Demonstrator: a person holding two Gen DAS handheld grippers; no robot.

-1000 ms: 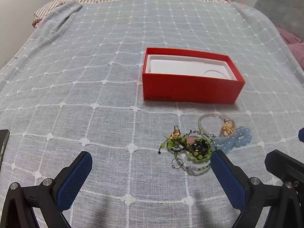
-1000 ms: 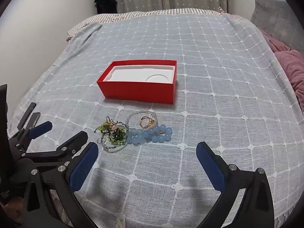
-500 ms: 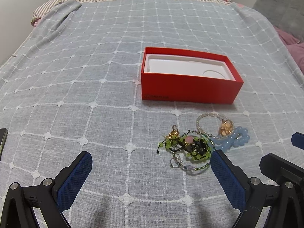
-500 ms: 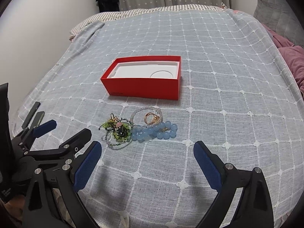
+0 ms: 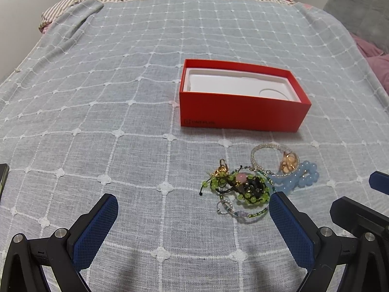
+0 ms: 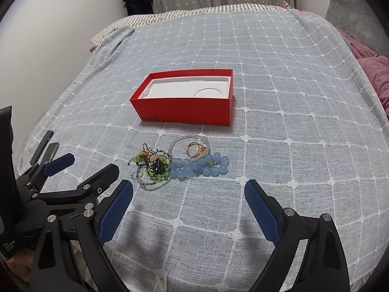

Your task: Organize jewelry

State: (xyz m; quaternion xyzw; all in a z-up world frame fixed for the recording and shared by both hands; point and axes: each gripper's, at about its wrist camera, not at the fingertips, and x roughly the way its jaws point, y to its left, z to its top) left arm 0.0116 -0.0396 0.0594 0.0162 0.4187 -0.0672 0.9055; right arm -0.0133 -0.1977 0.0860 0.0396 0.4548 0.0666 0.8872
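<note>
The left gripper [image 5: 193, 215], black with blue-padded fingers, hovers low over the grey bedspread with a white grid pattern [image 5: 97, 112], its jaws spread wide with nothing between them. Just past its right finger lies the jewellery heap: a tangled green bead bracelet with black cord [image 5: 239, 186], a thin clear-bead bracelet [image 5: 261, 149] with a gold ring [image 5: 289, 163] lying on it, and a chunky pale-blue bead bracelet [image 5: 295, 178] touching both. Beyond the heap, a little apart, stands the open red cardboard box with a white moulded insert [image 5: 240, 114], its insert empty. To the right, the right gripper [image 6: 188, 198] hangs over bare cloth just short of the blue beads; its jaws are wide but closing slightly, with nothing between them. A pink blanket [image 6: 372, 65] lies at the far right edge.
</note>
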